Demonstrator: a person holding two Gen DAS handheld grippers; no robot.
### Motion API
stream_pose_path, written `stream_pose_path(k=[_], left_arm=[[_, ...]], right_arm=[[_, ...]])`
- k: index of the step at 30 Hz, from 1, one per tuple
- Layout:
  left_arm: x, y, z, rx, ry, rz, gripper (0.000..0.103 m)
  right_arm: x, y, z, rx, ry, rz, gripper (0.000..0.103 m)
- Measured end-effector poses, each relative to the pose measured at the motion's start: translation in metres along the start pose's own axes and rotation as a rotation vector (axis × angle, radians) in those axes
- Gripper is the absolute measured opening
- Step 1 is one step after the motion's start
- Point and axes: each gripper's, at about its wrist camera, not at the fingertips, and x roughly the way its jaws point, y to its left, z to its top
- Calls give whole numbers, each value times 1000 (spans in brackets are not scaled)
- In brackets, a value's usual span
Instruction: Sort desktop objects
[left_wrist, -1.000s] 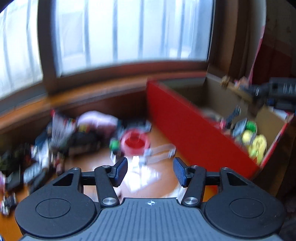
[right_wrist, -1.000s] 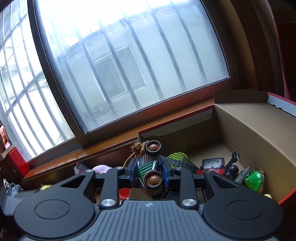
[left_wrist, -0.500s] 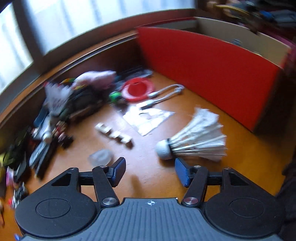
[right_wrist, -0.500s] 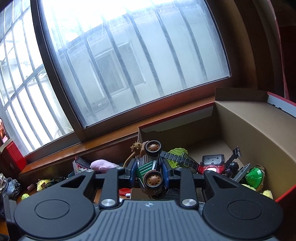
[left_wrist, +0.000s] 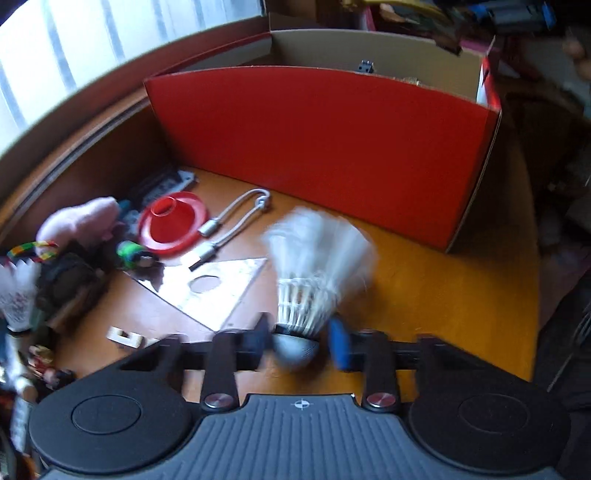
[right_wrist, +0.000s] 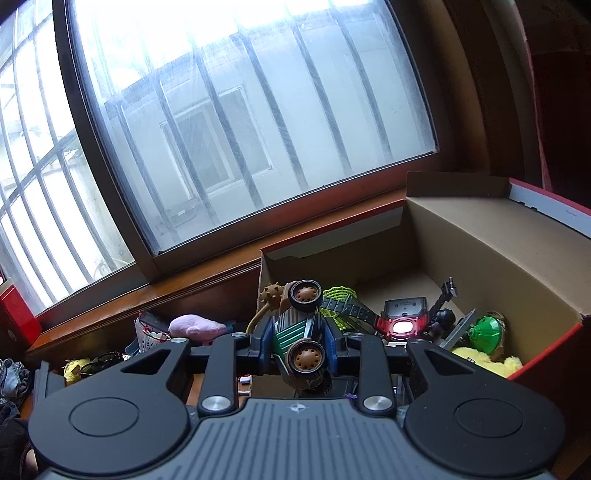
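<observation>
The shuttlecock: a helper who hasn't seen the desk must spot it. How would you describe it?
Find the big red box on the wooden desk. Just in front of it, the shuttlecock stands between the left gripper fingers. Unlike its flat neighbours, it has white feathers and a rounded grey base.

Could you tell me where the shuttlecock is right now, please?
In the left wrist view, the shuttlecock stands cork-down between the left gripper jaws, beside the clear triangle and before the red box.

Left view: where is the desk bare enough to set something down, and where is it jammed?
Bare desk lies between the shuttlecock, the red box and the desk's right edge. Crowded on the left: pink plush, red disc, cable, clear sheet.
</observation>
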Motion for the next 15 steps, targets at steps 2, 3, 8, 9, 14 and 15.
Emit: stream_pose_path(k=[2, 3, 8, 9, 14, 15], left_arm=[[-3, 5, -2, -74, -18, -33, 29], [-7, 8, -3, -119, -36, -49, 28], [-34, 30, -5, -330, -136, -89, 29], [-40, 33, -3, -369, -155, -77, 29], [-64, 49, 9, -537, -238, -24, 29], [-68, 49, 11, -556, -251, -18, 29]], right_arm=[[-3, -2, -1, 9, -7, -14, 30], [-4, -4, -1, 14, -10, -21, 30], [-5, -10, 0, 27, -15, -41, 30], [-3, -10, 0, 27, -13, -39, 30], [5, -8, 4, 11, 1, -10, 30], [7, -7, 5, 4, 3, -1, 30]])
